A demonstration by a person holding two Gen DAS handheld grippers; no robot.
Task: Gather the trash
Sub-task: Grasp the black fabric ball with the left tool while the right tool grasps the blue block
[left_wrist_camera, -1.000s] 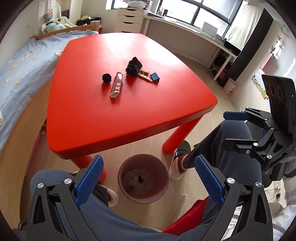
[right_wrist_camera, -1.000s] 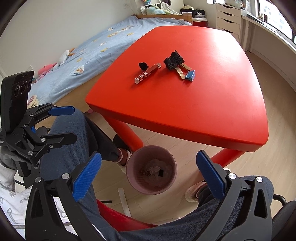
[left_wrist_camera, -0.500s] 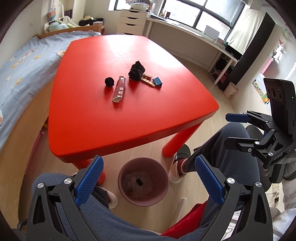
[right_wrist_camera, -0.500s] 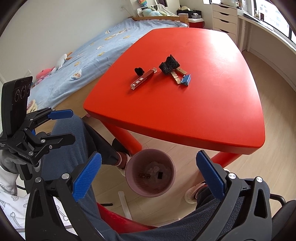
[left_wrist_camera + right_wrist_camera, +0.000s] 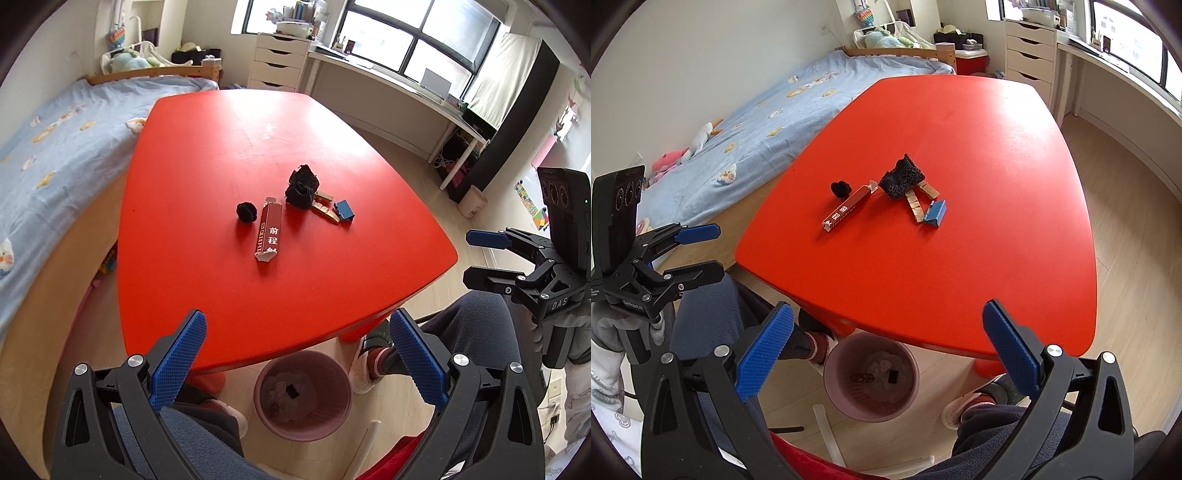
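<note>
One red table (image 5: 229, 155) carries five bits of trash near its middle. There is one small black ball (image 5: 246, 211), one long red box (image 5: 268, 233), one big black crumpled lump (image 5: 302, 186), one tan strip of wrapper (image 5: 325, 211) and one small blue box (image 5: 344, 211). One pink bin (image 5: 302, 397) stands on the floor under the near edge of the table, with a few scraps inside, too jumbled to count. There are two grippers with blue pads, one left gripper (image 5: 297, 360) and one right gripper (image 5: 886, 349), both wide apart.

Our left claw (image 5: 295, 363) and right claw (image 5: 886, 354): black frames, silver screws, blue ribbed pads (image 5: 177, 363); grey gloves (image 5: 613, 328), dark trousers (image 5: 476, 332).
</note>
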